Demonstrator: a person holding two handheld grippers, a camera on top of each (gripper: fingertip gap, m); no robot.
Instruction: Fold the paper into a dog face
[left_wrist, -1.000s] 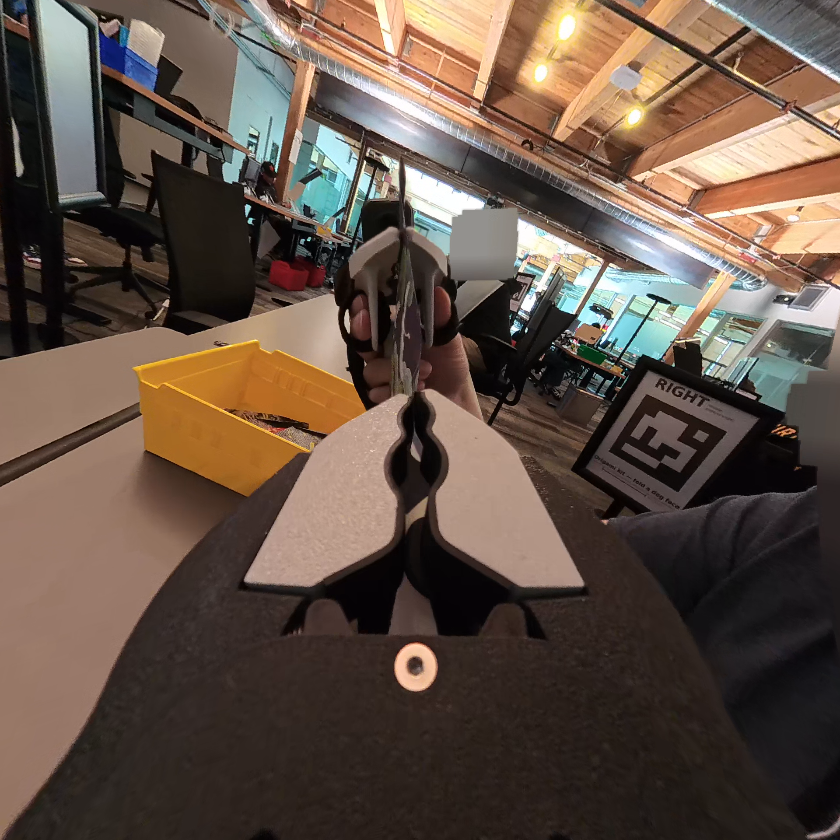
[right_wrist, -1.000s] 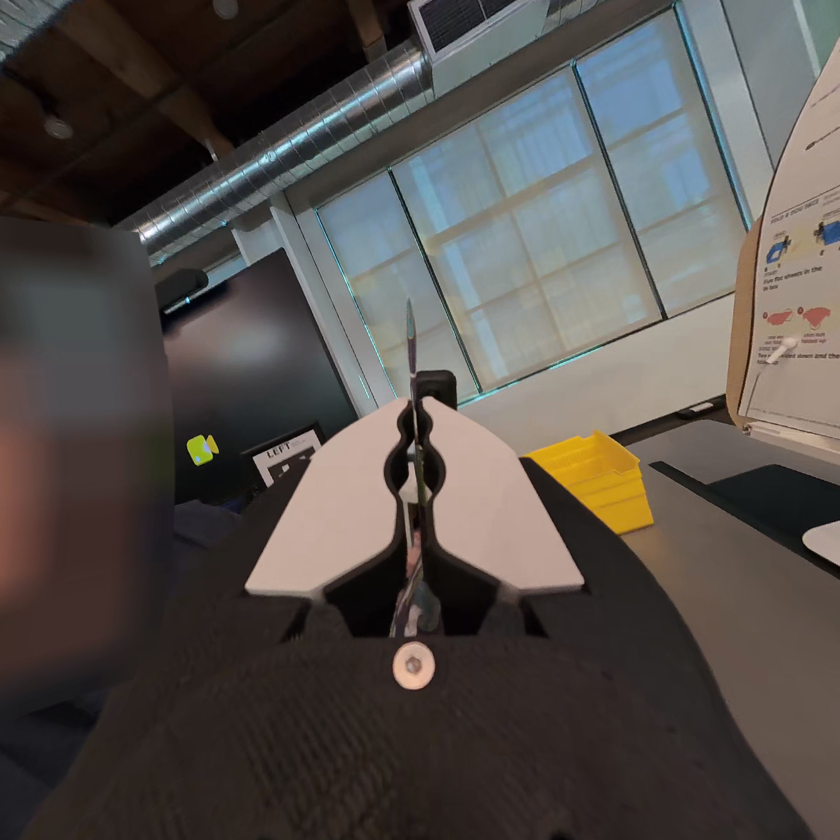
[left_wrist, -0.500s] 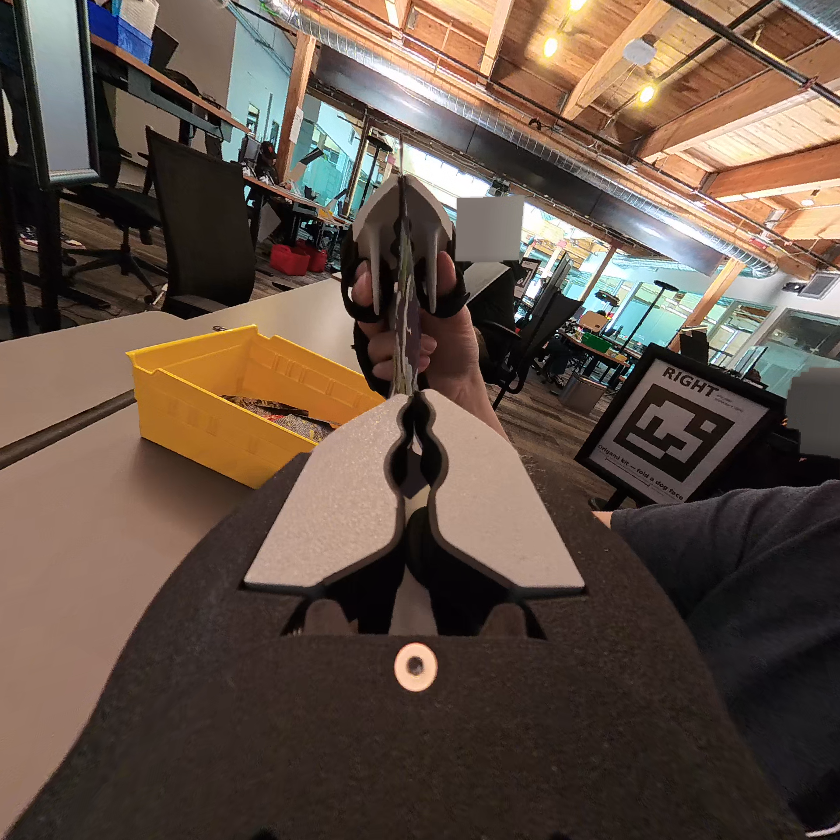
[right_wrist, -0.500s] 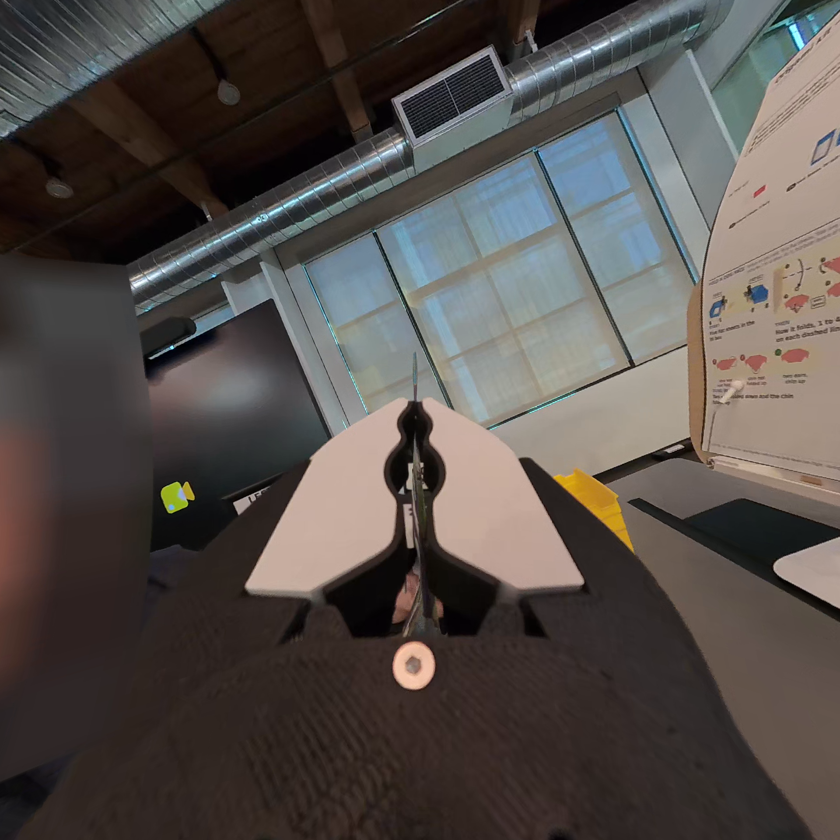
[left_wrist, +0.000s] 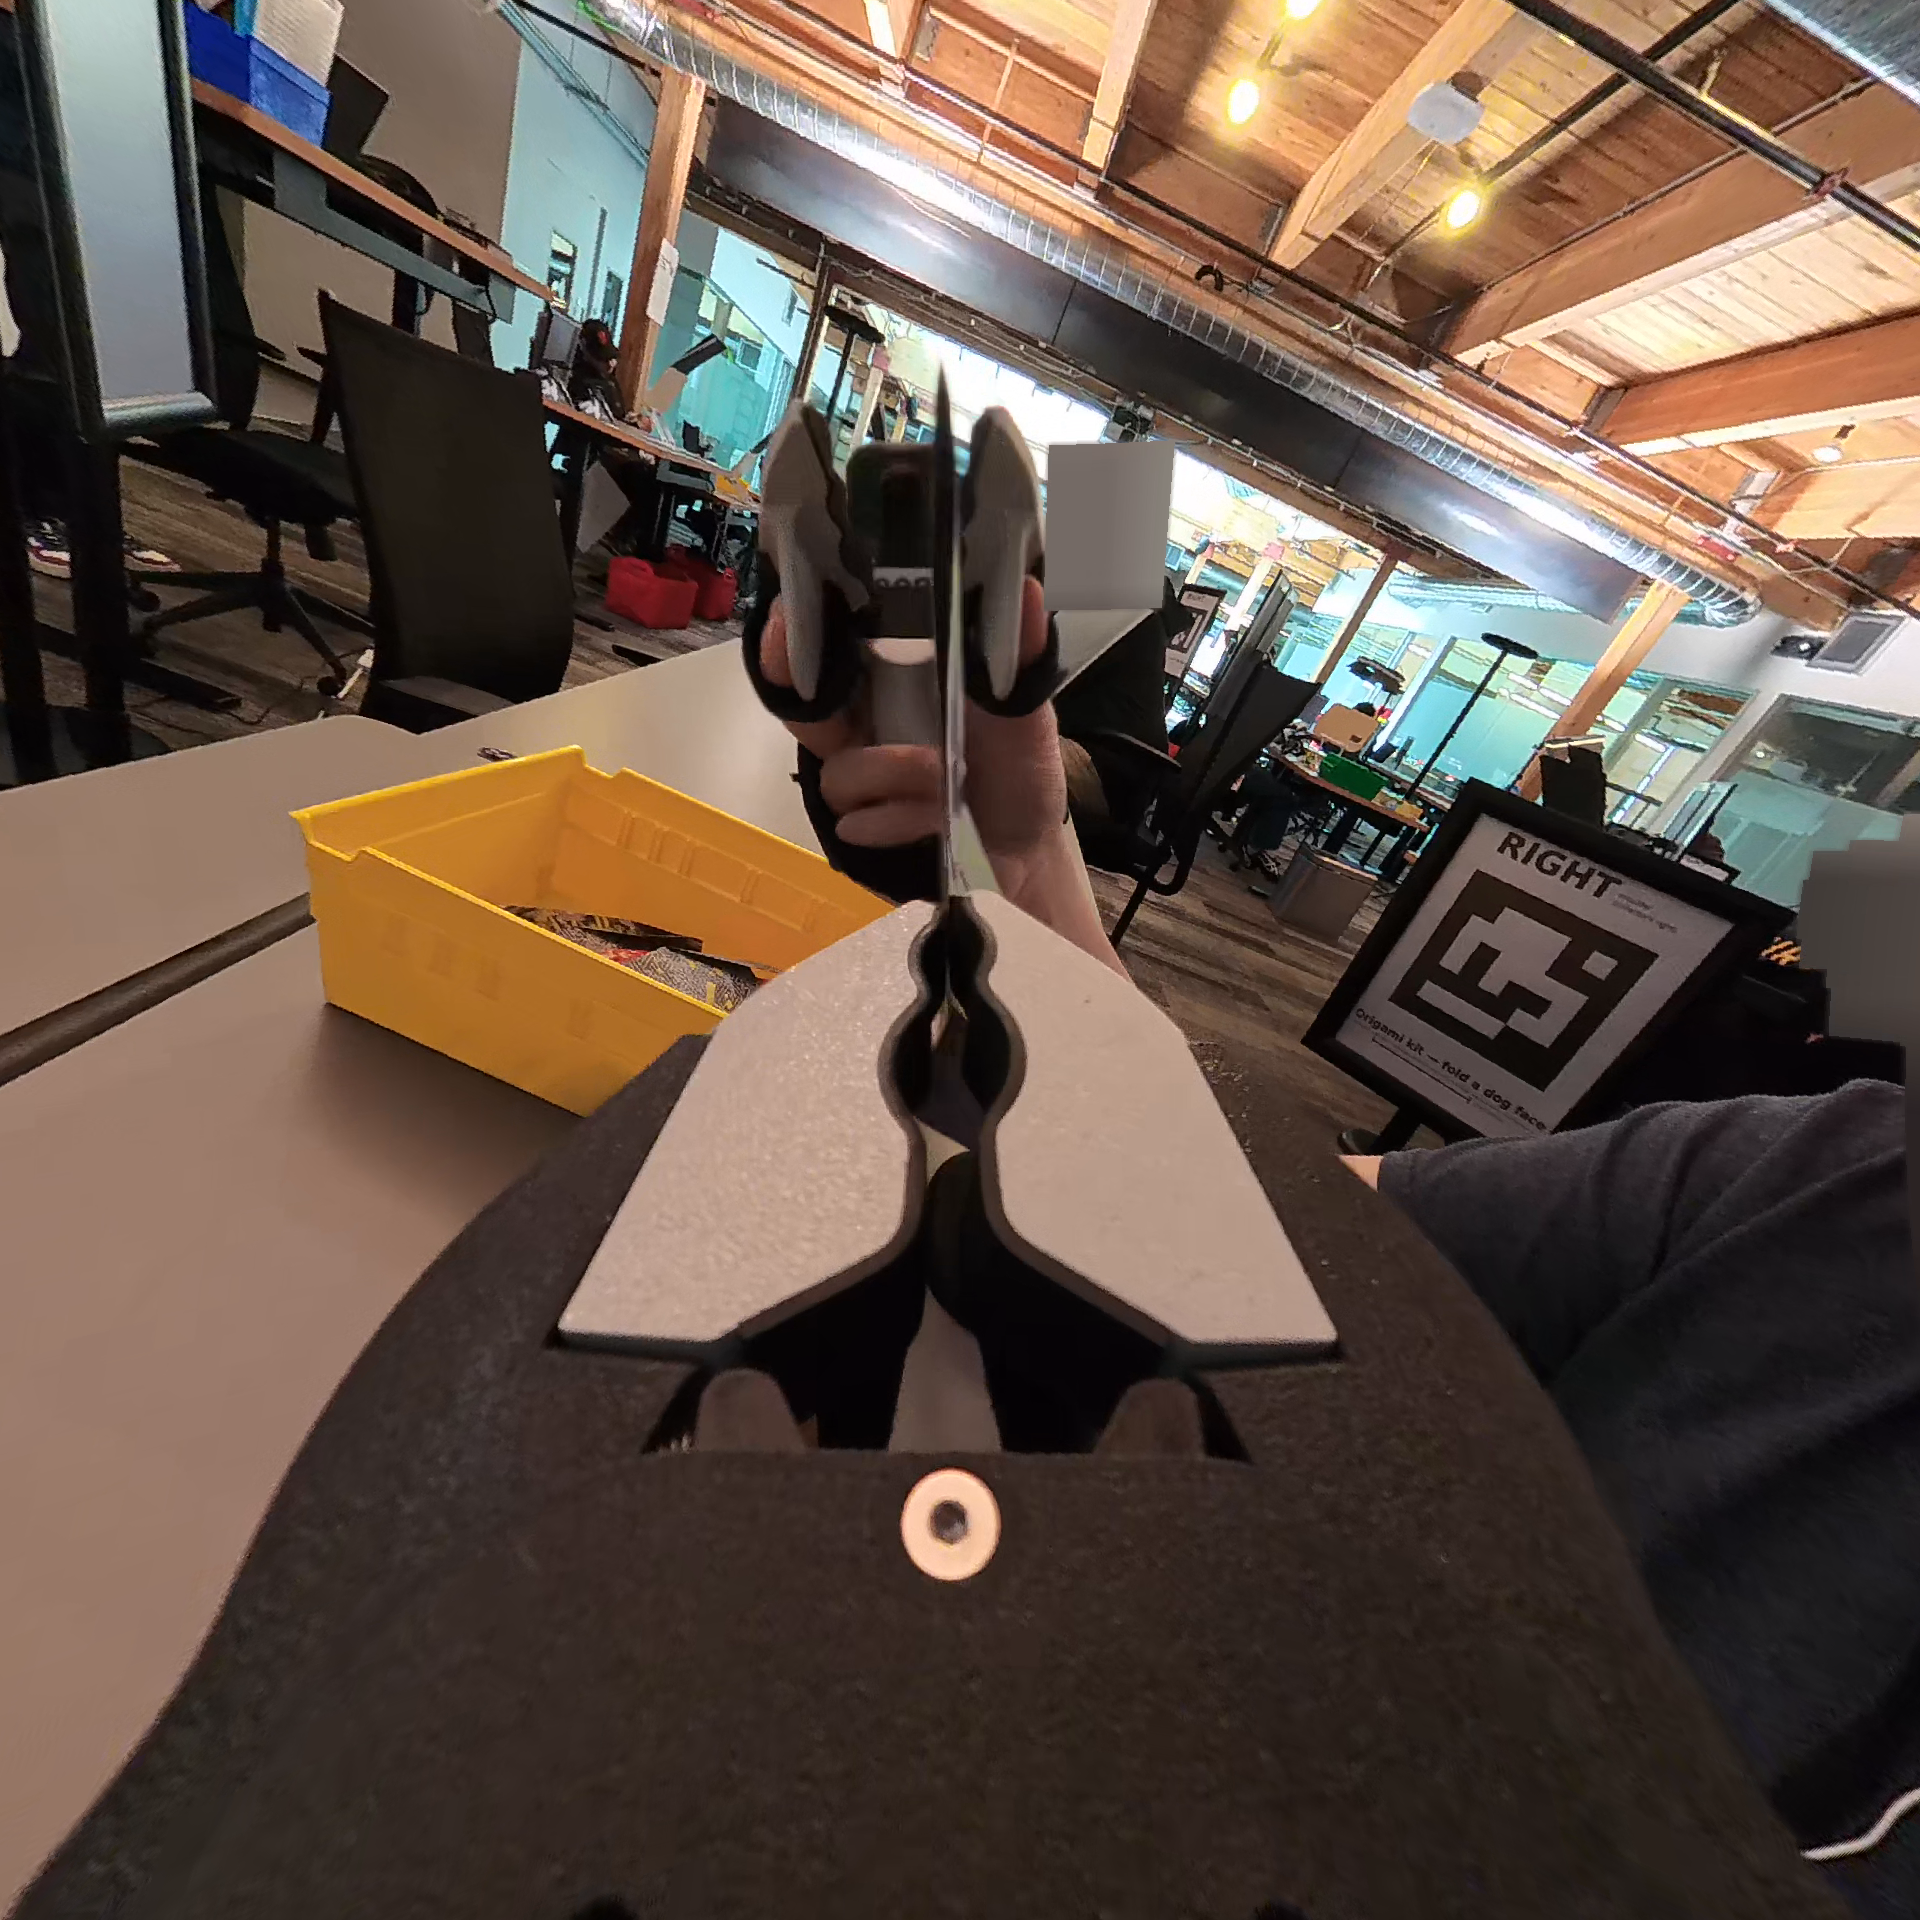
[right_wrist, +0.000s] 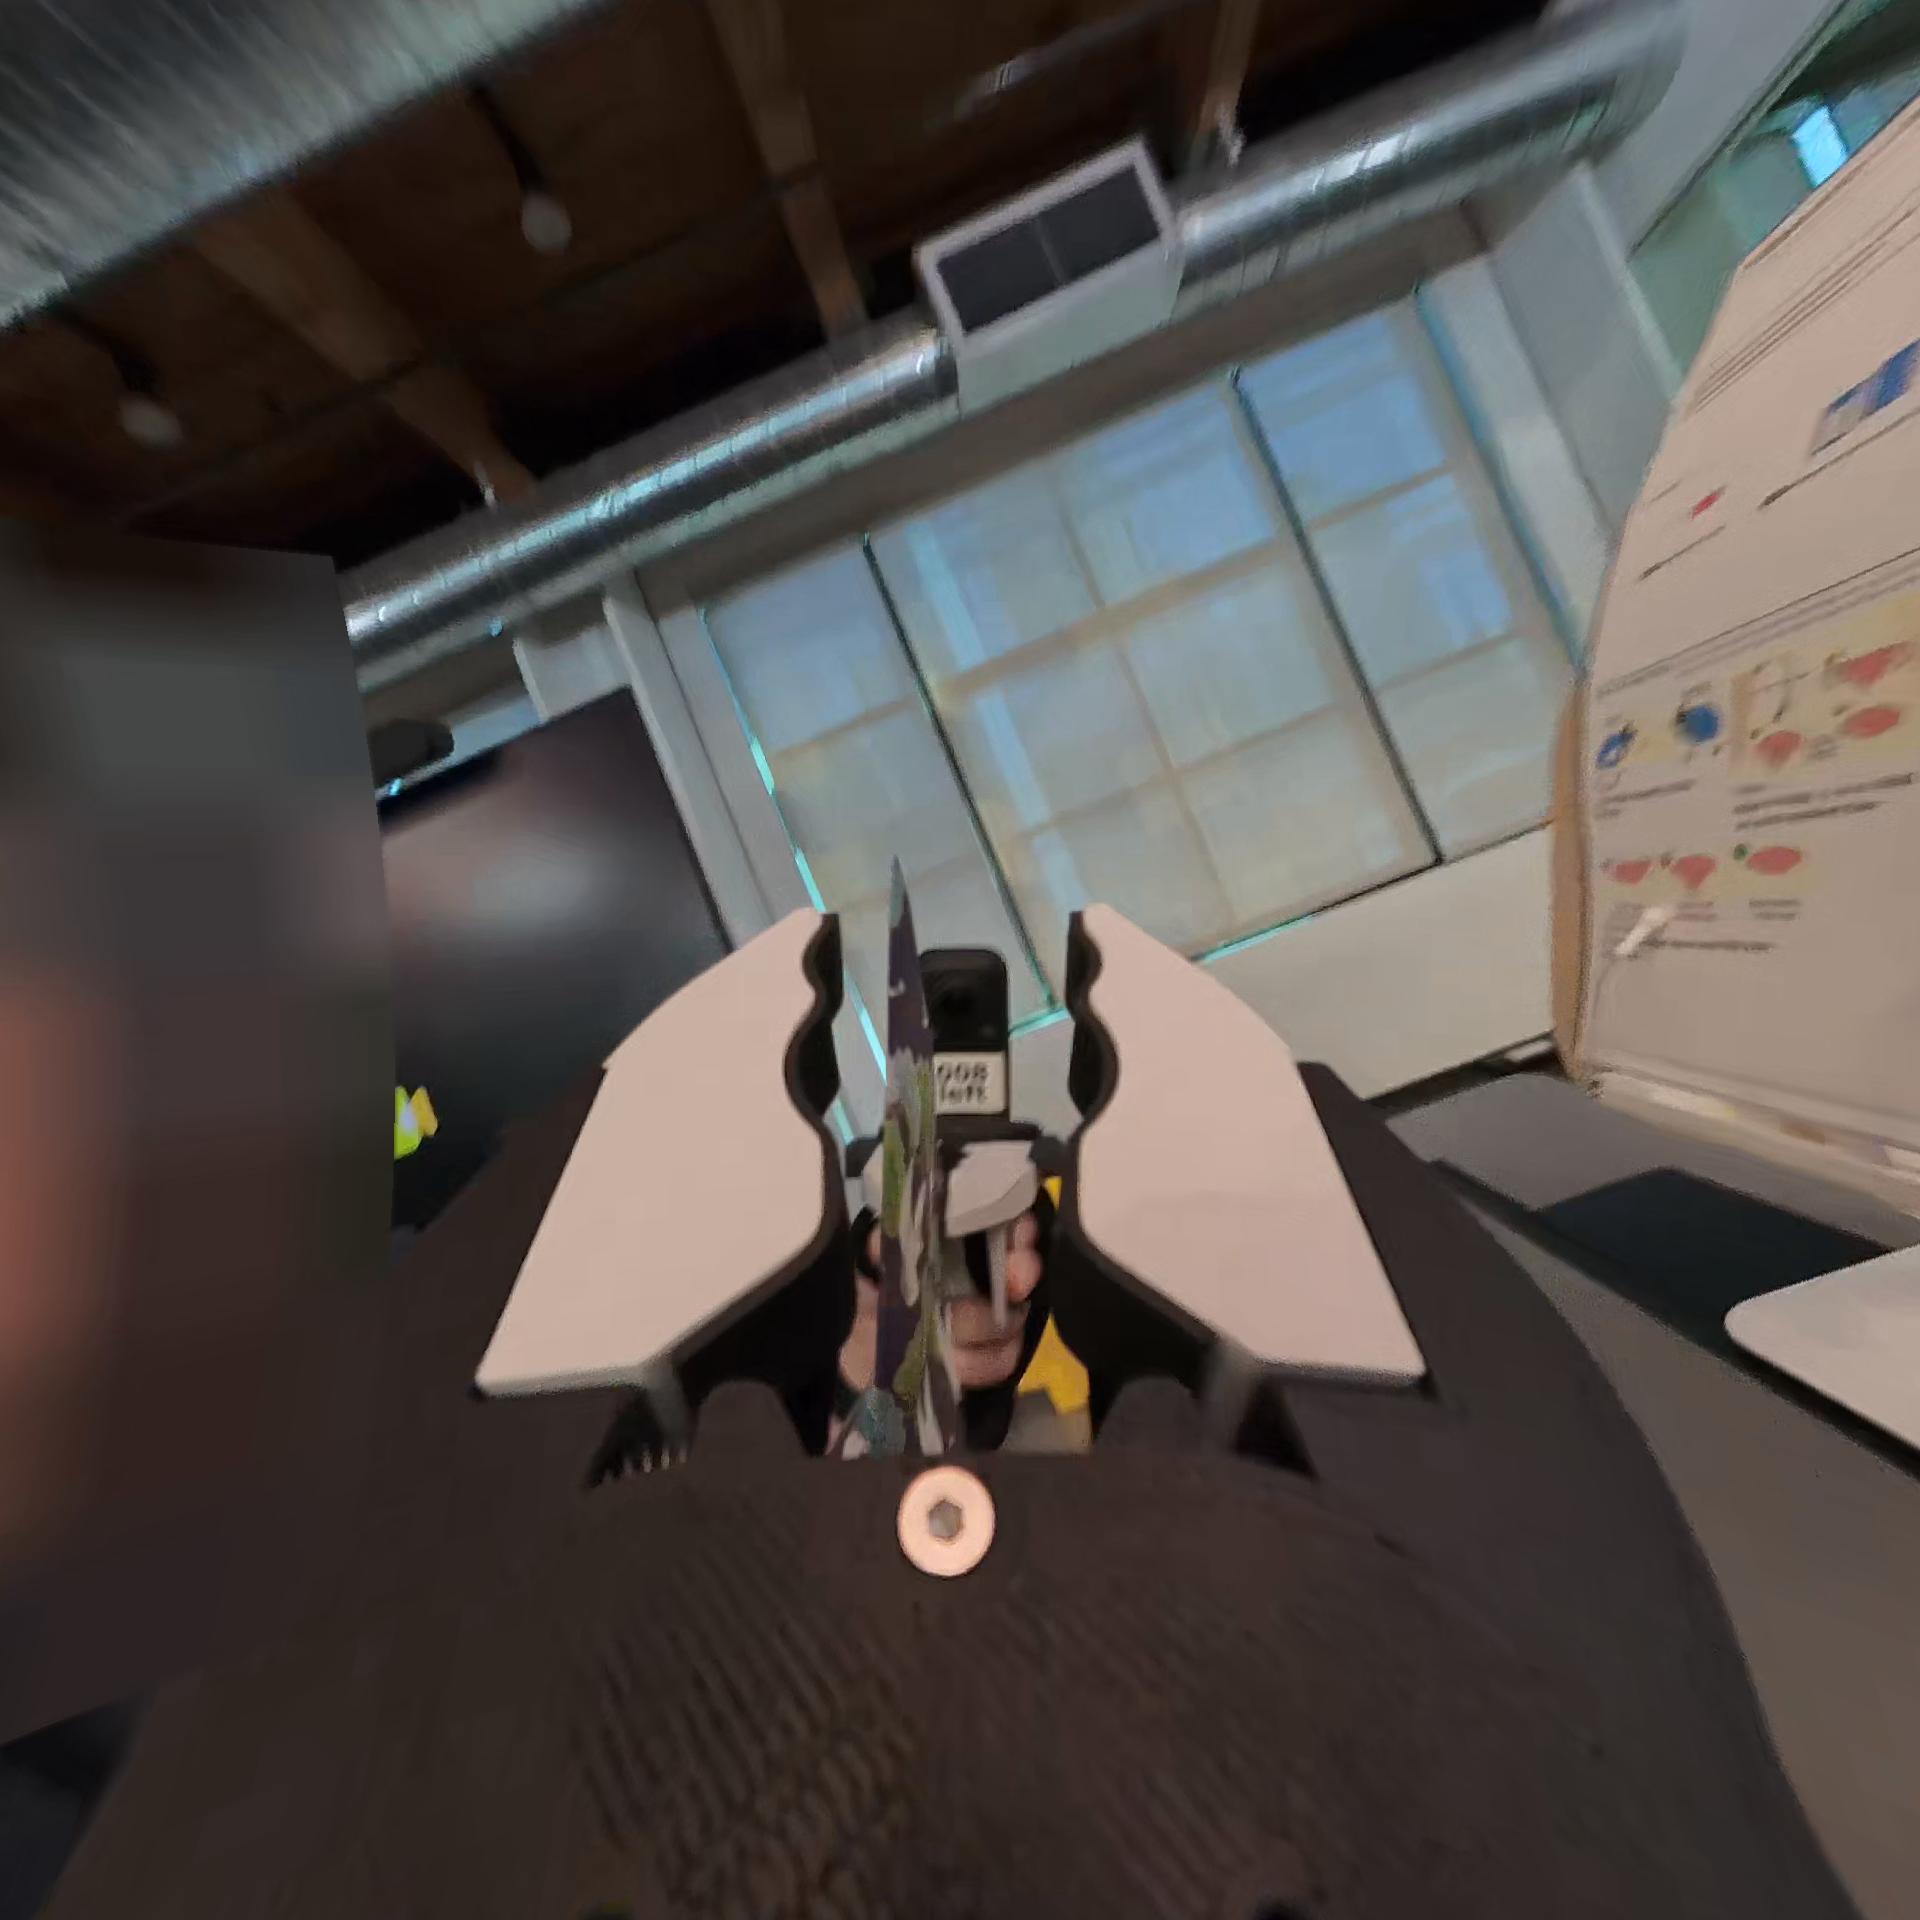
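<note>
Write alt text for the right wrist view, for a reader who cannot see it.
The right gripper stands open around a patterned paper seen edge-on and upright, touching neither finger. Just beyond, the left gripper faces the camera, shut on the paper. An instruction board stands at right, large windows behind; the picture is motion-blurred.

We see a framed sign (left_wrist: 1527, 966) with printed words and a black-and-white square code, standing right of the surface (left_wrist: 208, 1195); an instruction sheet (right_wrist: 1756, 769) with blurred print and coloured diagrams; and a small white lettered label (right_wrist: 968, 1085) on the far device; we leave their wording unrepeated
</note>
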